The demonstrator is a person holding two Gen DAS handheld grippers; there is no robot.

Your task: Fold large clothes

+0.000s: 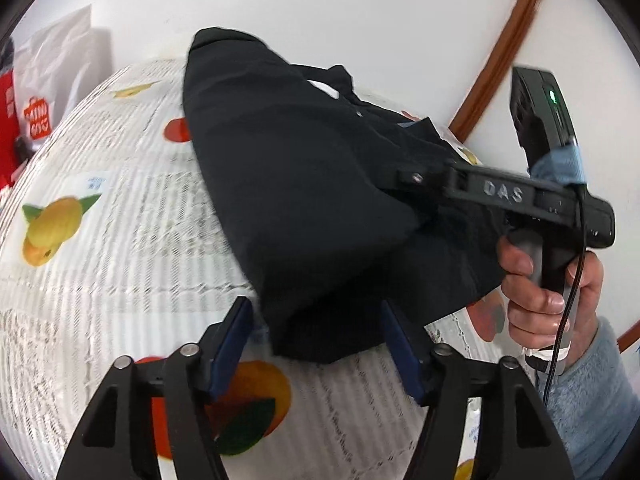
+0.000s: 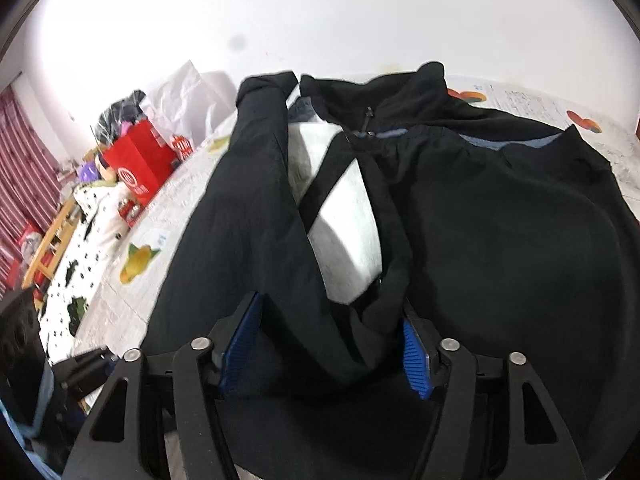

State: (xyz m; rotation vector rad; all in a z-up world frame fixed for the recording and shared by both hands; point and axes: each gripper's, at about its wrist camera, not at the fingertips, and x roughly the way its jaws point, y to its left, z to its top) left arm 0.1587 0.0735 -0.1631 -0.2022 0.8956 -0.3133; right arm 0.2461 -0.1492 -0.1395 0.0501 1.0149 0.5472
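A black jacket [image 1: 300, 168] lies on a table covered by a white fruit-print cloth [image 1: 120, 260]. My left gripper [image 1: 318, 344] is open just above the cloth. The jacket's near folded end lies between its blue pads without being pinched. A hand [image 1: 536, 280] in a pale blue sleeve holds the other gripper over the jacket's right side. In the right wrist view the jacket [image 2: 500, 220] fills the frame, collar and zipper [image 2: 368, 114] at the far end, white lining [image 2: 340, 220] showing in the middle. My right gripper [image 2: 330, 348] hovers open over a folded sleeve.
A red shopping bag [image 2: 140, 160] and a white plastic bag [image 1: 60, 60] stand at the table's far left. Beyond the left edge are a spotted fabric [image 2: 88, 232] and a wooden frame. A brown curved trim [image 1: 500, 52] runs along the white wall.
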